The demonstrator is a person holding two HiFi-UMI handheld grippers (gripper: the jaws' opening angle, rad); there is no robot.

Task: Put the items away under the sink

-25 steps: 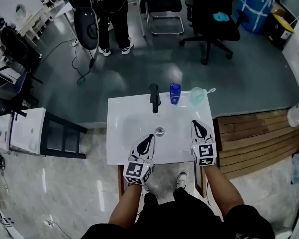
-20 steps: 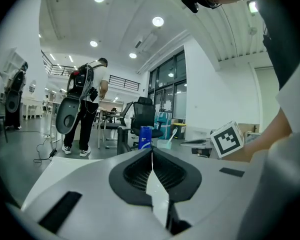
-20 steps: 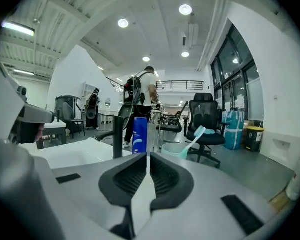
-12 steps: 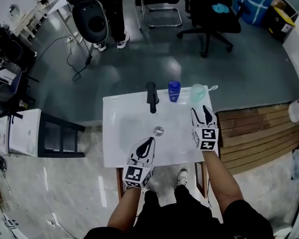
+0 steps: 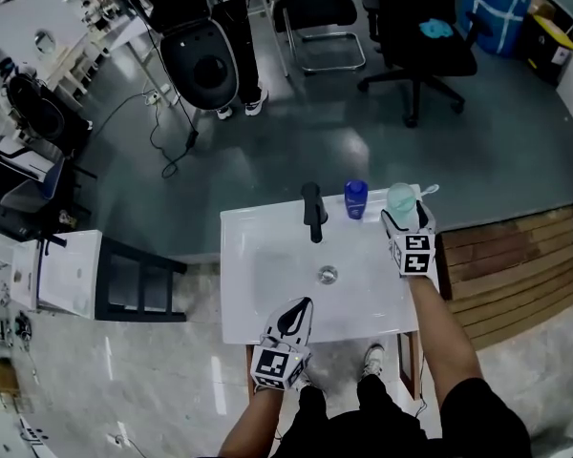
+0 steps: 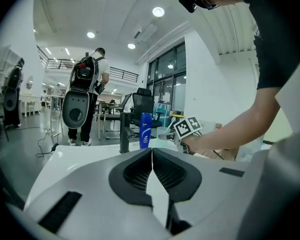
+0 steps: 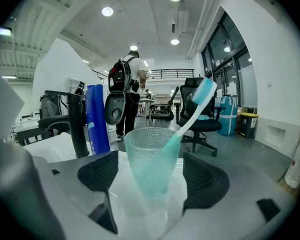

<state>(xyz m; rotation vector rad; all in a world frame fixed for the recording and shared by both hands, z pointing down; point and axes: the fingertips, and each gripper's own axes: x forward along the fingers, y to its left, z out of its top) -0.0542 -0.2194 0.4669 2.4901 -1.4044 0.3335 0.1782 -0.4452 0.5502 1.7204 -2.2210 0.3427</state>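
A clear green cup [image 5: 400, 200] [image 7: 149, 156] with a toothbrush [image 7: 197, 104] in it stands at the back right corner of the white sink [image 5: 267, 284]. My right gripper [image 5: 407, 218] [image 7: 151, 173] is open; its jaws have just been opening and now stand on either side of the cup without touching it. A blue bottle [image 5: 356, 198] [image 7: 97, 119] [image 6: 146, 130] stands left of the cup, beside the black faucet [image 5: 313, 213] [image 7: 75, 126] [image 6: 124, 133]. My left gripper [image 5: 299, 309] [image 6: 151, 170] is shut and empty at the sink's front edge.
A wooden slatted platform [image 5: 506, 265] lies right of the sink and a black rack [image 5: 138, 280] left of it. Beyond the sink, a person [image 5: 239, 27] stands on the grey floor near black office chairs [image 5: 425, 36].
My right gripper has moved from the sink's front right to the back right corner and its jaws have opened around the cup. My left gripper has drawn back slightly toward the front edge.
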